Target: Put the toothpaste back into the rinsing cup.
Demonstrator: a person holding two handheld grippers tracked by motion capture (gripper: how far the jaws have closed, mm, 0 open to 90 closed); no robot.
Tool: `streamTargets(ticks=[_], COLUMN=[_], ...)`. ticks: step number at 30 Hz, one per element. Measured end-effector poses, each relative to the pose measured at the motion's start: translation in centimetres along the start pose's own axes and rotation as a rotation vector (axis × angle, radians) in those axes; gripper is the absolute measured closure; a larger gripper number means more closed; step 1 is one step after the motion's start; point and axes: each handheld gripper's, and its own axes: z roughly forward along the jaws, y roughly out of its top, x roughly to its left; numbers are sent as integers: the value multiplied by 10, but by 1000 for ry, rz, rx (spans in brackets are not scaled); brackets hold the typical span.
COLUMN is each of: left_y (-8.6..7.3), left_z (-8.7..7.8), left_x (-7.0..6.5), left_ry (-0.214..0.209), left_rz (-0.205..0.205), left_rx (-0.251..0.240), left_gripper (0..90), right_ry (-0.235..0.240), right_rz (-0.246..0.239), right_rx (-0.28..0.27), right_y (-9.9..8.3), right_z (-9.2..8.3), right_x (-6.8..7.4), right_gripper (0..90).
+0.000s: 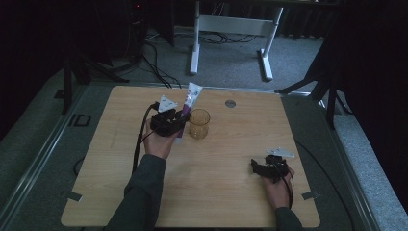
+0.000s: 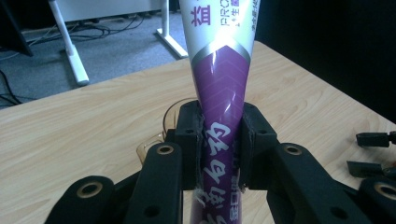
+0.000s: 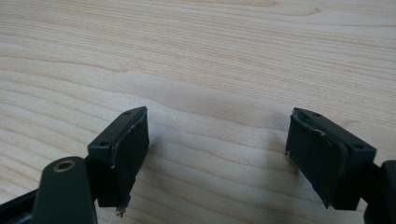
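Purple tube: your left gripper (image 2: 219,149) has its fingers (image 2: 189,140) clamped on the purple lower half of the toothpaste tube (image 2: 219,88), white end pointing up and away.
Tube's place: in the high view the tube (image 1: 189,107) leans over the counter at about 11 o'clock from the amber glass (image 1: 199,123), just beside its rim.
Glass: upright, apparently empty, right behind the clamped fingers in the left gripper view (image 2: 170,122).
Right fingers: your right gripper (image 3: 217,149) has its fingers apart with nothing between them, low over bare wood; in the high view it rests at about 4 o'clock from the glass (image 1: 272,168), well apart.
Counter: light wood (image 1: 231,192), with a small round metal cap near the far edge (image 1: 230,103).
Risk, squeeze: the tube is soft, so a harder clamp could push paste out.
Risk, knock: the glass is close; a sideways swing could tip it.
Risk, slip: the glossy skin may slide through the pads if you tilt further.
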Motion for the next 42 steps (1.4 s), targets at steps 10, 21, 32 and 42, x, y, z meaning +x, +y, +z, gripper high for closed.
streamTargets(ticks=[10,21,32,42], left_y=[4,9,12,11], left_z=[4,8,16,21], left_x=[-1,-4,-4,-7], left_ry=[-3,-3,-4,3], left_rz=[13,34,60,68], left_rx=[-19,-34,-58,-100], left_gripper=[727,727,727,727], right_ry=[0,0,0,1], right_rz=[-1,-1,0,0], right_rx=[0,0,0,0], right_y=[0,0,0,0], right_z=[0,0,0,0], right_x=[0,0,0,0], right_gripper=[214,214,214,214])
